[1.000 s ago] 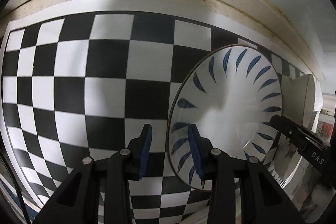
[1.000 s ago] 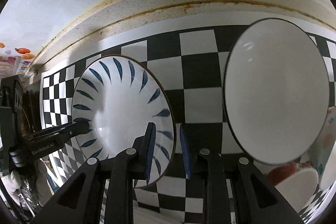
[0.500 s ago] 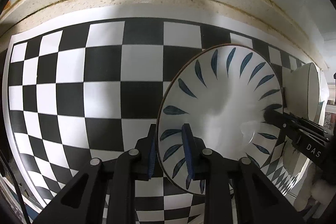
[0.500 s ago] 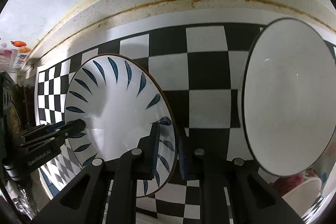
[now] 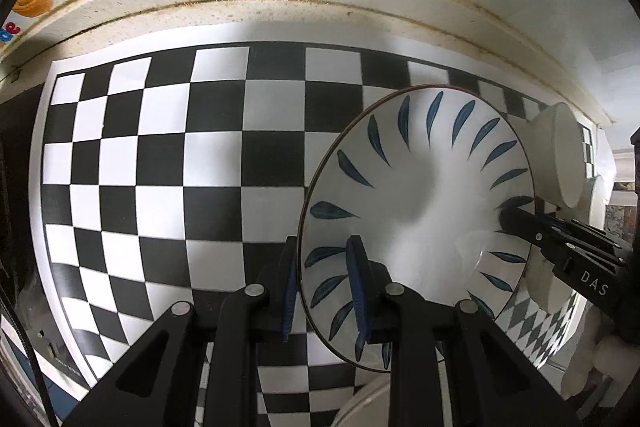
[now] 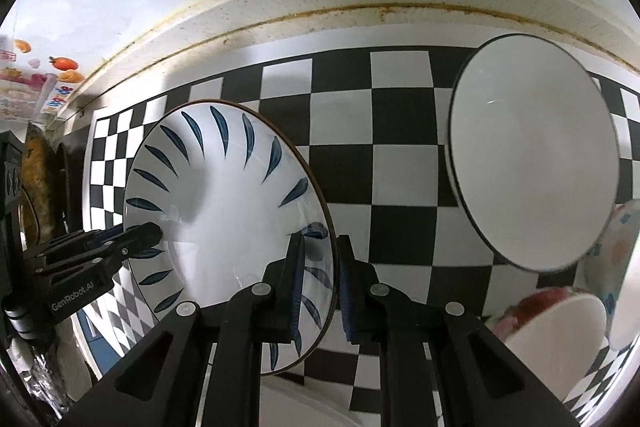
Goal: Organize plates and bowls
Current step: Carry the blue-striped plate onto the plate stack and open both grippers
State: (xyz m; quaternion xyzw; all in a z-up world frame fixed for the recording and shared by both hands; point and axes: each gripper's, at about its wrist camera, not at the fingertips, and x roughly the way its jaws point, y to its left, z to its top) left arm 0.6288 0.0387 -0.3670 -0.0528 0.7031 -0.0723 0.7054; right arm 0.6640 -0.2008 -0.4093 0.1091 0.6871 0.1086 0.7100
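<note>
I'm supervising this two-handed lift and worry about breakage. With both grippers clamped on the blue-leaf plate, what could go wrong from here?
1. The left gripper and right gripper each pinch only the thin rim of the blue-leaf plate on opposite sides; uneven hand motion could twist it loose.
2. The black-rimmed white bowl sits close on the right; carrying the plate that way could strike it.

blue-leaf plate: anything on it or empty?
Empty. The blue-leaf plate shows a bare white centre in both wrist views. The left gripper and right gripper are each shut on its rim, on opposite sides.
</note>
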